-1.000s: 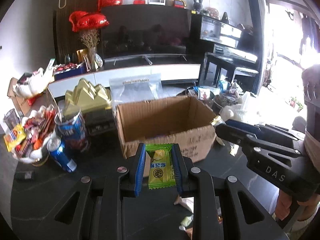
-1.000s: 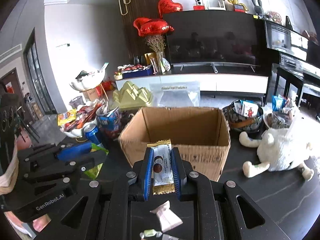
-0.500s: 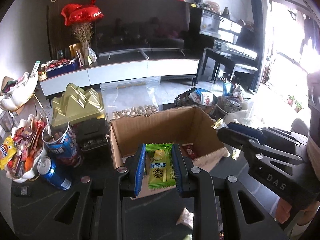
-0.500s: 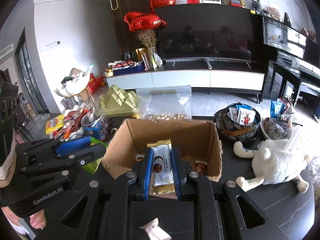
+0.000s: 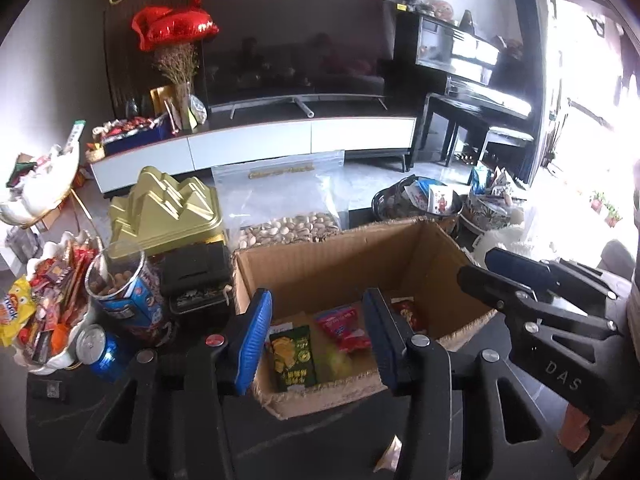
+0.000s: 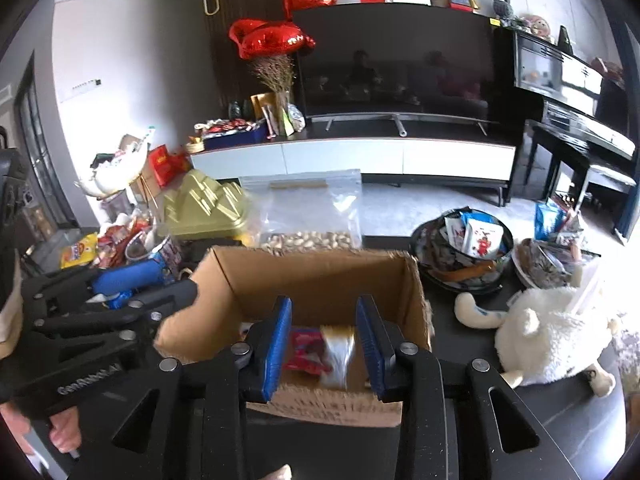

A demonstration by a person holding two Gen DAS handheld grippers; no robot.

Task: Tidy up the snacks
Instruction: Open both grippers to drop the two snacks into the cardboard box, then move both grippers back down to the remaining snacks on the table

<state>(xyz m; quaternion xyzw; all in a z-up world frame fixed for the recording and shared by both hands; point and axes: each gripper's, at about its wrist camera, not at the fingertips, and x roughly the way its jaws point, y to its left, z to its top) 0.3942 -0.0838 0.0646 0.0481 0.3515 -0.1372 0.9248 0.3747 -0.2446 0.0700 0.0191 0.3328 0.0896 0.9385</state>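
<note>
Green snack packet (image 5: 294, 356), left view only

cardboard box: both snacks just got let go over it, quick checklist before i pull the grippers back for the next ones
1. Left gripper jaws apart, nothing between the pads: ok; they have just been opening.
2. Right gripper jaws apart, nothing pressed: ok; also just been opening.
3. Green packet lying inside the cardboard box: ok.
4. White wrapper settled in the box: cannot tell, it is blurred.
5. Box upright on the table: ok.
6. Loose wrapper on the table near the box, to collect next: ok.
</note>
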